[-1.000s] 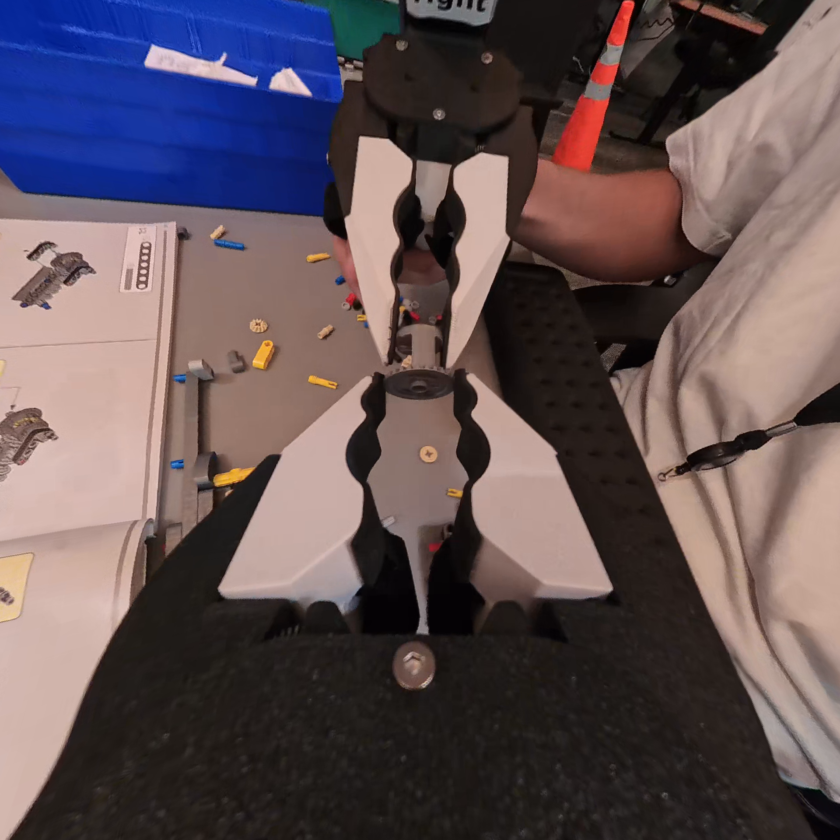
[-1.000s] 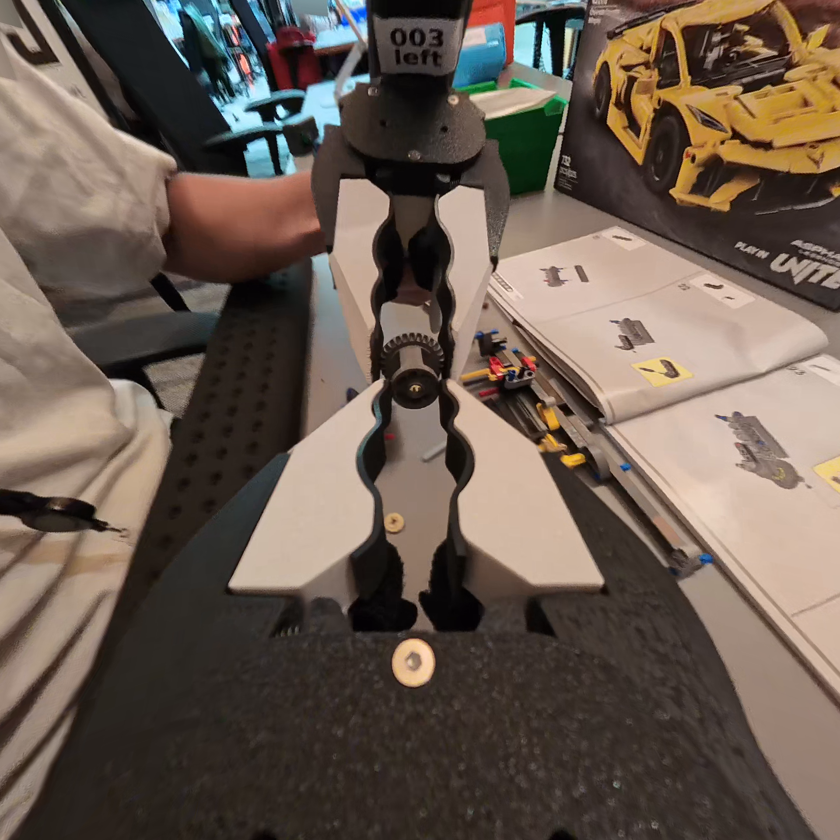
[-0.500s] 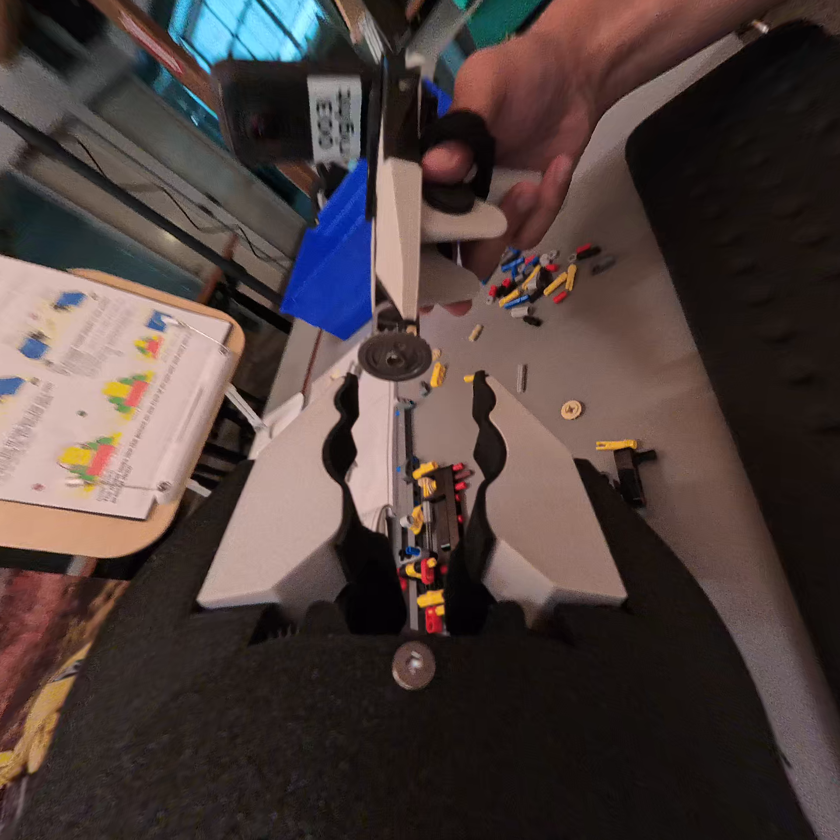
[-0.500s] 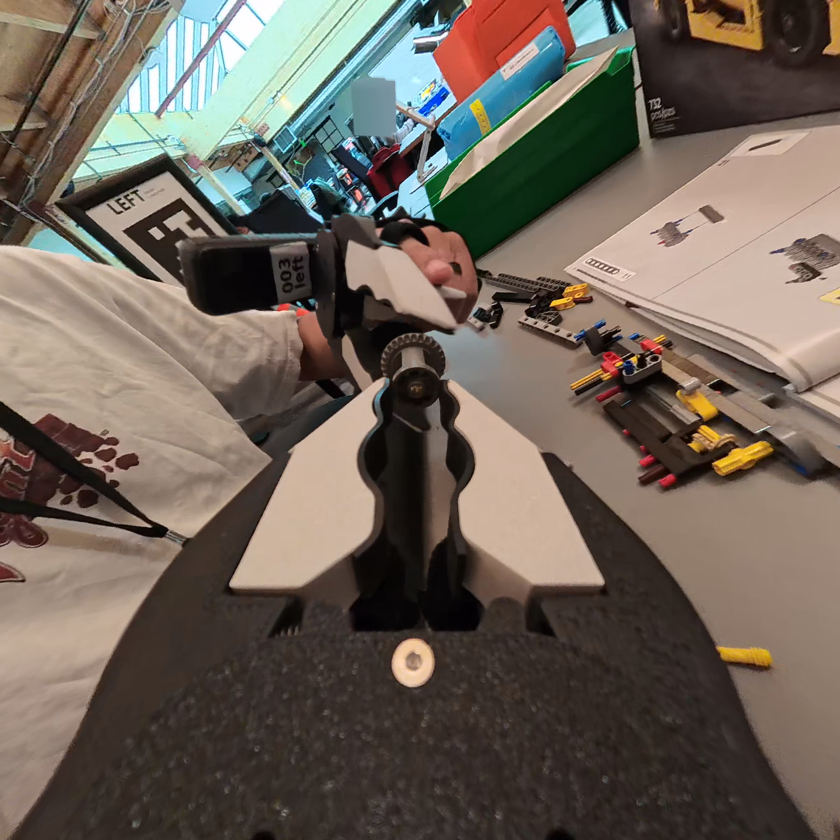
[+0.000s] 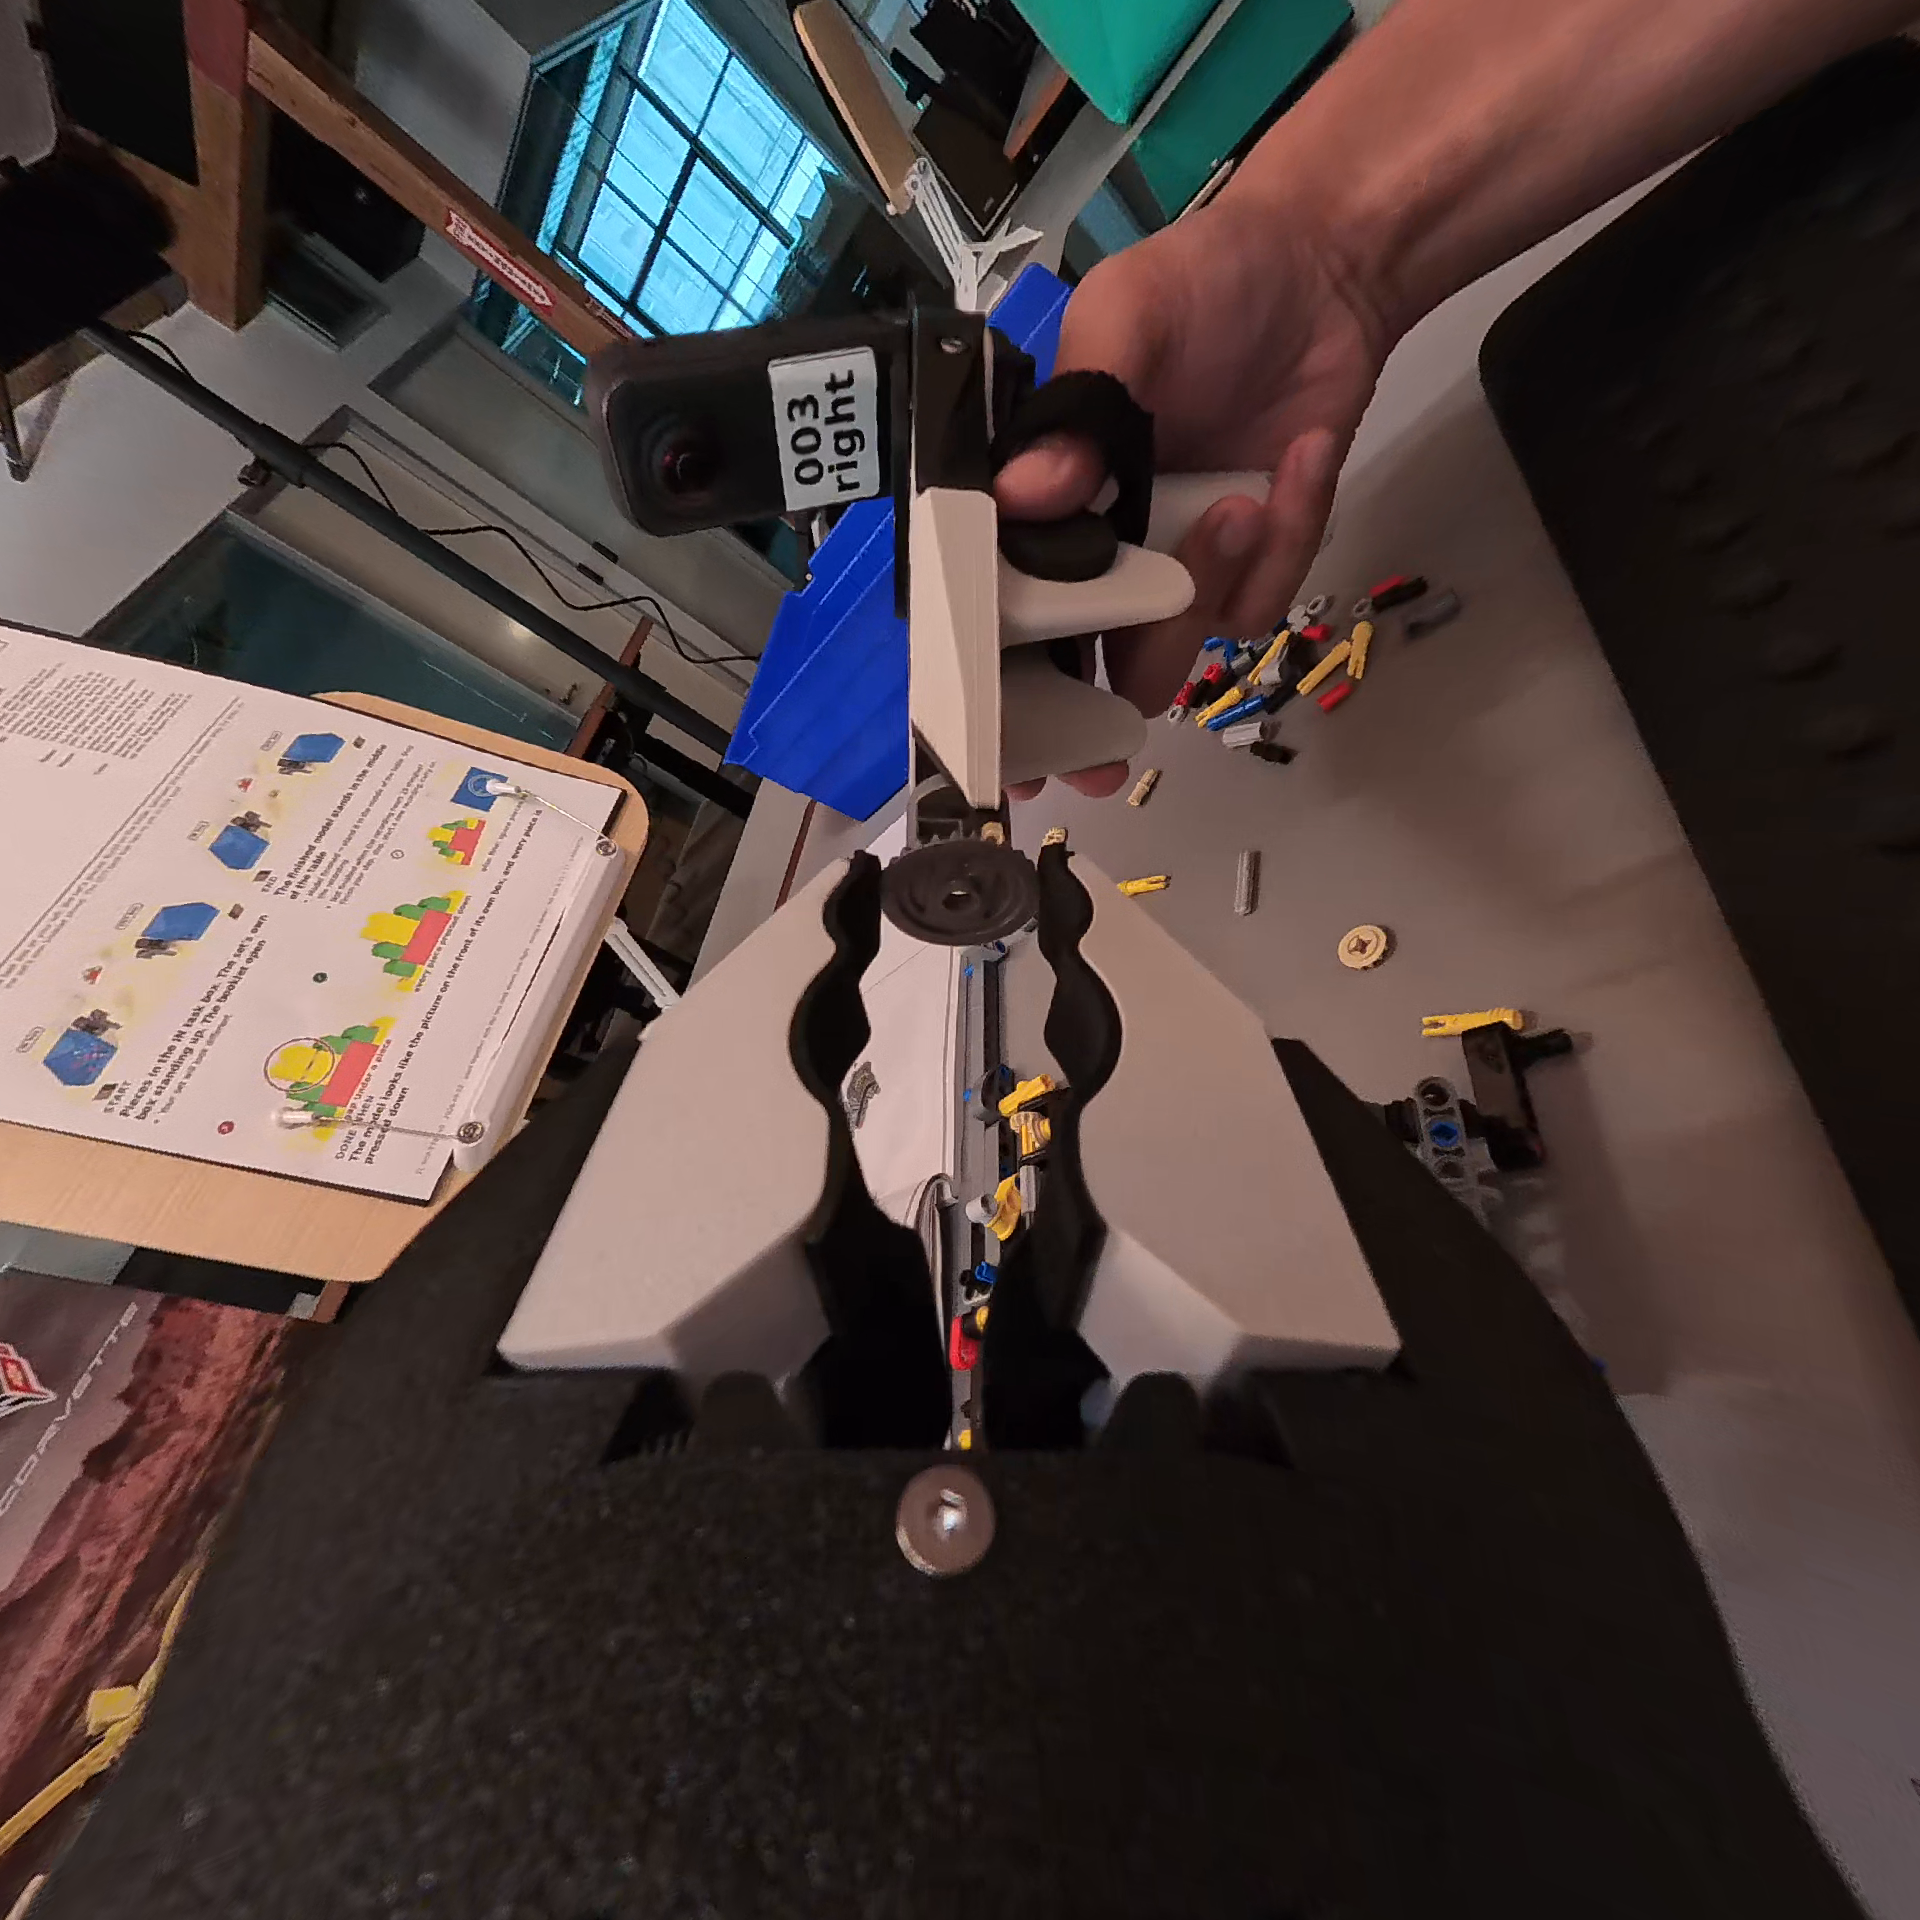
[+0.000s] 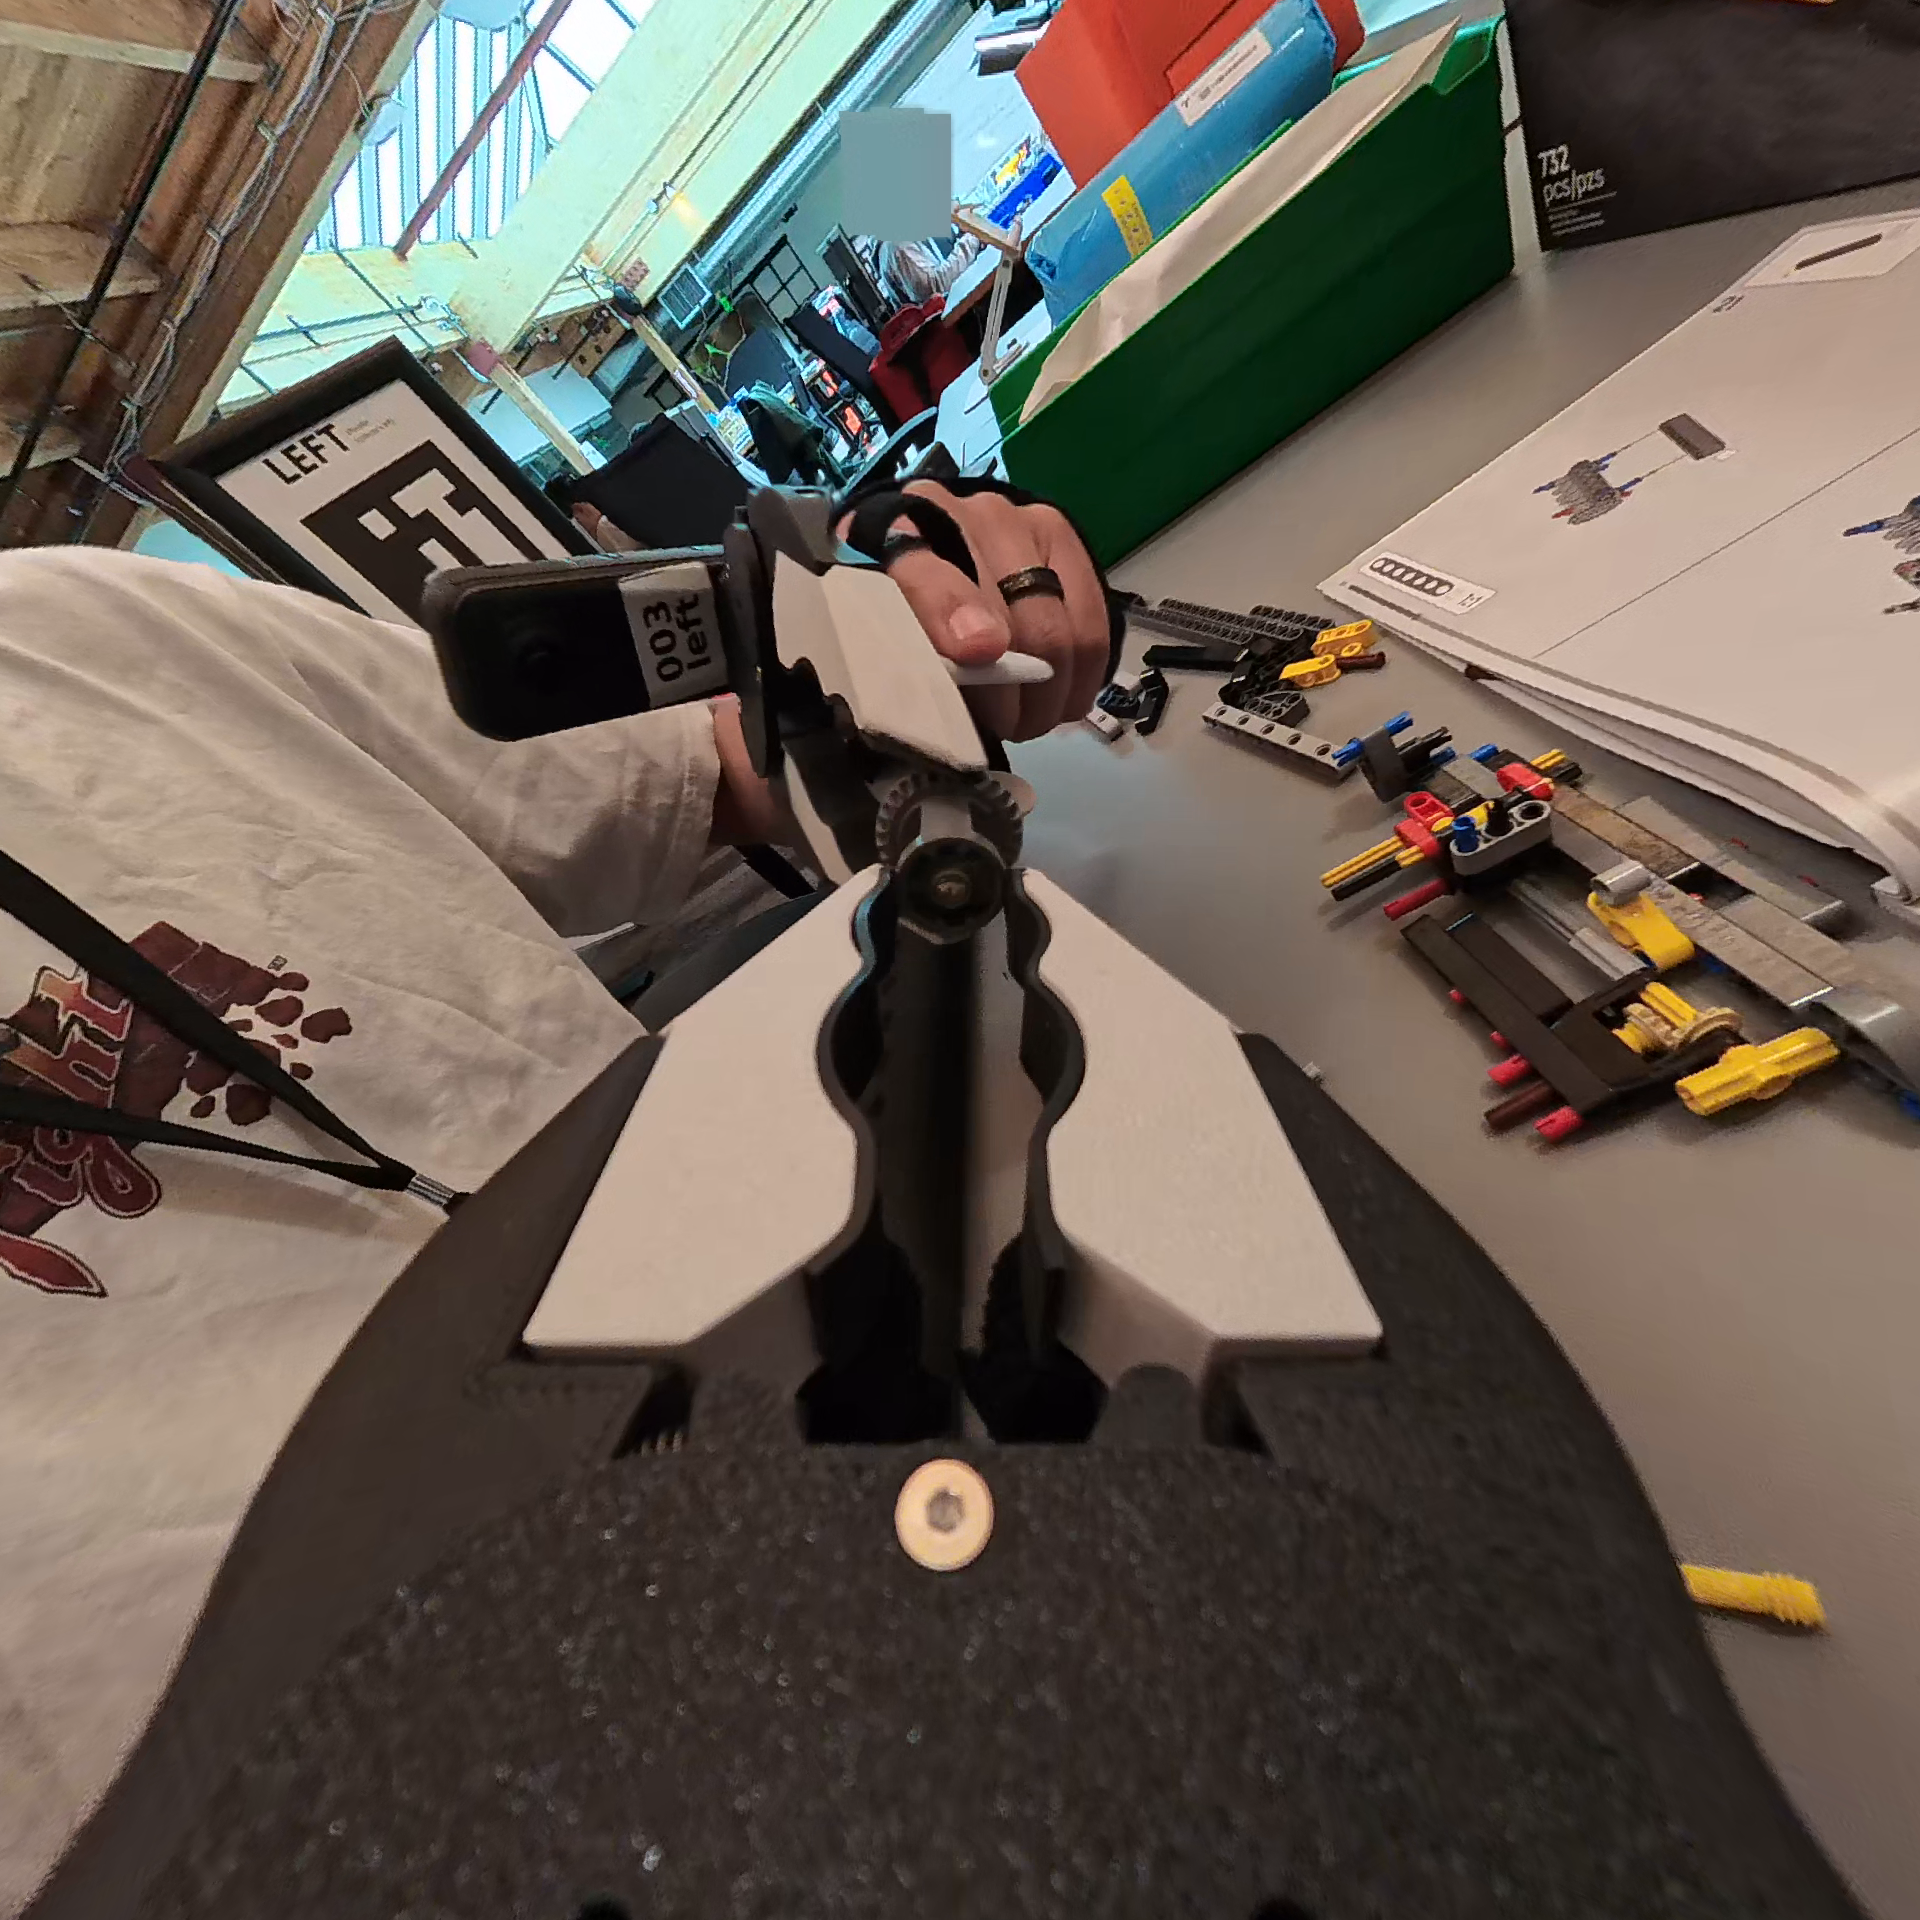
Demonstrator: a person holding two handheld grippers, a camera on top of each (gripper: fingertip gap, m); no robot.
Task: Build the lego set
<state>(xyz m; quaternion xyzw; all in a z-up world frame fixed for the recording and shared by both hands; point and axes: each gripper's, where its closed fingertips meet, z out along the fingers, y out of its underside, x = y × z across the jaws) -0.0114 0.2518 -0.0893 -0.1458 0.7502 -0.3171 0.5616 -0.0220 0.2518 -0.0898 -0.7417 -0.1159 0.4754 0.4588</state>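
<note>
The gear (image 5: 956,896) is held in the air above the table (image 5: 1455,831), caught between the tips of both grippers, which meet nose to nose. The left gripper (image 5: 956,883) is seen with its fingers (image 5: 717,1091) drawn in against the gear's rim. Half a second ago they were spread wider and stood clear of it, and a second ago they were closed on it as now. The right gripper (image 6: 943,883) is pinched on the gear's hub, as in both earlier frames, and the toothed ring is seen just beyond its tips, under the left gripper's fingers. In the left wrist view the right gripper is seen edge-on, its tip touching the gear from above, with a hand (image 5: 1226,416) wrapped round its handle. A second ago both grippers were held level over the table. Now both are rolled and tipped up, so that windows and rafters are taken in behind them. On the table, well apart from the gear, loose pieces (image 5: 1278,665) are scattered. A partial build (image 6: 1558,935) lies beside the open booklet (image 6: 1662,520), and a yellow pin (image 6: 1751,1595) lies alone near the right gripper's body.
</note>
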